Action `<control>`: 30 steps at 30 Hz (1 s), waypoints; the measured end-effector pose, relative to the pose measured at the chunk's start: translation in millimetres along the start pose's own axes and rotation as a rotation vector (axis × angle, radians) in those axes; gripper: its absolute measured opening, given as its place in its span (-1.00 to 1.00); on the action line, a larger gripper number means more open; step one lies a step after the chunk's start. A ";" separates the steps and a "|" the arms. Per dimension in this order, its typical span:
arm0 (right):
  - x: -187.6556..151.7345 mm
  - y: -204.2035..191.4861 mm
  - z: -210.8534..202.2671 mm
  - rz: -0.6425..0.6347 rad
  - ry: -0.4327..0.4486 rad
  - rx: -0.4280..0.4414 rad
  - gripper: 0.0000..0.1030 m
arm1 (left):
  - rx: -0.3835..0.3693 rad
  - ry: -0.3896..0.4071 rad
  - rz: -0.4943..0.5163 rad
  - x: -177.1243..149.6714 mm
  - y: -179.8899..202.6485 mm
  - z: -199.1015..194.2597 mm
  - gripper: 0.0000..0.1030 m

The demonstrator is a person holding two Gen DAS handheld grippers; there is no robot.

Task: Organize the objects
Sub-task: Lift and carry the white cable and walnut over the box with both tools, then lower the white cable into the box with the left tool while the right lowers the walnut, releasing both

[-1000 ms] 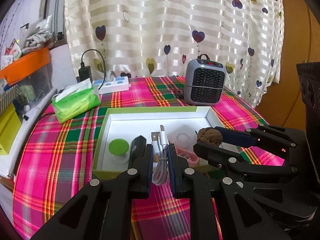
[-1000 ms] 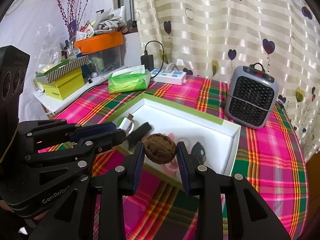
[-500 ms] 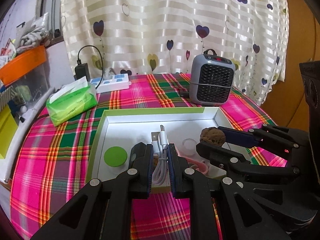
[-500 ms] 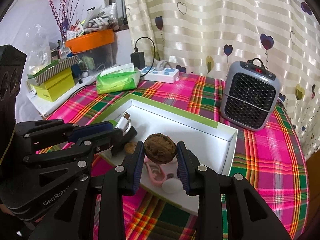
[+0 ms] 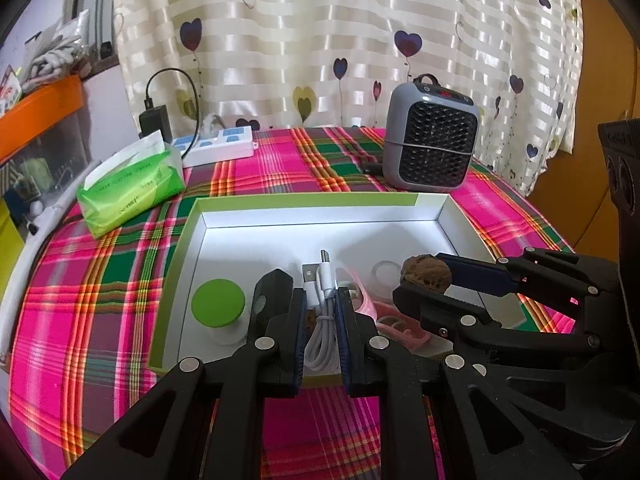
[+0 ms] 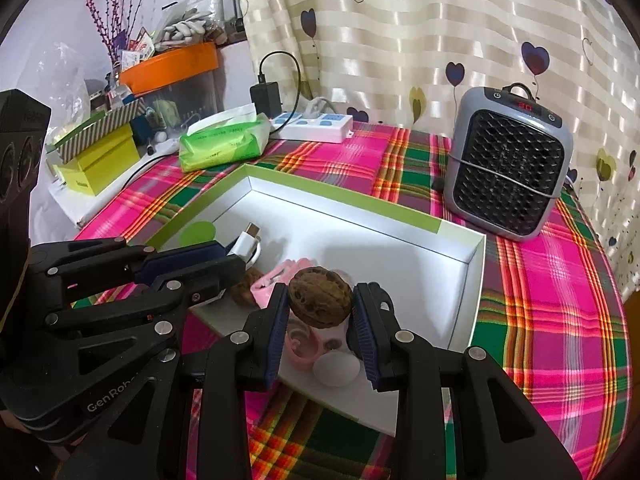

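Brown walnut [image 6: 320, 300] between gripper [image 6: 320, 322] pads

Gripped walnut [image 6: 320, 301], coiled cable [image 5: 322, 320]

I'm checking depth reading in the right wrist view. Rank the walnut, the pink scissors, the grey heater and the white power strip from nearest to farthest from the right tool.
1. Walnut: clamped between the right tool's pads.
2. Pink scissors: just beyond, in the box.
3. Grey heater: right, past the box.
4. White power strip: far back, left of centre, by the curtain.
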State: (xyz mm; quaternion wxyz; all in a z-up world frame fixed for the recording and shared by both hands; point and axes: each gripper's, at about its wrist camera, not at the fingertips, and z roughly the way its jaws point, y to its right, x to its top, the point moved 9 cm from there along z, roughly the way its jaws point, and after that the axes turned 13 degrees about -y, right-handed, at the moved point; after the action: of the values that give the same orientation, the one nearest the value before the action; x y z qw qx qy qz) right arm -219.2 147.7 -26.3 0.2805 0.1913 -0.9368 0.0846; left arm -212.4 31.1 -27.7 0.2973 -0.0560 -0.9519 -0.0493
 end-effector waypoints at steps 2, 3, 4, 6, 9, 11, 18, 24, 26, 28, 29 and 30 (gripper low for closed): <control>-0.8 0.3 1.8 -0.001 -0.005 -0.002 -0.34 | -0.001 -0.007 -0.001 -0.5 -0.4 2.3 -0.76; -1.1 0.3 2.0 -0.002 -0.007 -0.005 -0.34 | -0.001 -0.009 -0.001 -0.8 -0.4 3.1 -0.76; -1.0 0.6 2.9 -0.001 -0.009 -0.004 -0.34 | -0.001 -0.011 -0.002 -0.9 -0.6 3.5 -0.76; -1.5 1.0 4.5 0.001 -0.014 -0.002 -0.34 | 0.003 -0.014 -0.001 -1.5 -1.2 5.1 -0.76; -2.1 1.7 8.4 0.003 -0.024 -0.003 -0.34 | 0.009 -0.018 -0.002 -1.5 -2.2 7.8 -0.76; -2.0 1.6 9.7 0.003 -0.026 -0.002 -0.34 | 0.019 -0.015 0.002 -1.2 -2.4 7.9 -0.76; -2.2 4.0 12.8 0.010 -0.027 -0.007 -0.34 | 0.040 -0.004 0.008 1.6 -2.8 9.3 -0.76; 0.6 8.7 13.9 0.028 -0.019 -0.017 -0.34 | 0.033 0.000 0.002 6.5 -3.2 11.8 -0.76; 2.1 10.0 14.4 0.033 -0.016 -0.022 -0.34 | 0.036 0.005 0.006 9.0 -2.8 12.2 -0.76; 3.4 11.1 14.6 0.037 -0.014 -0.025 -0.34 | 0.035 0.007 0.003 11.5 -3.5 13.6 -0.76; 4.3 12.0 15.0 0.042 -0.011 -0.028 -0.34 | 0.037 0.006 0.003 12.5 -3.6 14.4 -0.76; 4.8 12.8 15.6 0.046 -0.013 -0.028 -0.34 | 0.039 0.004 0.004 12.7 -3.8 14.4 -0.76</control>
State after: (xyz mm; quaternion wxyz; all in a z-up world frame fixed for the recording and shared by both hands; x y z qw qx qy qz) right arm -235.8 153.8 -37.2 0.2751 0.1662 -0.9438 0.0765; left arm -231.4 30.1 -32.5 0.3003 -0.0519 -0.9519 -0.0303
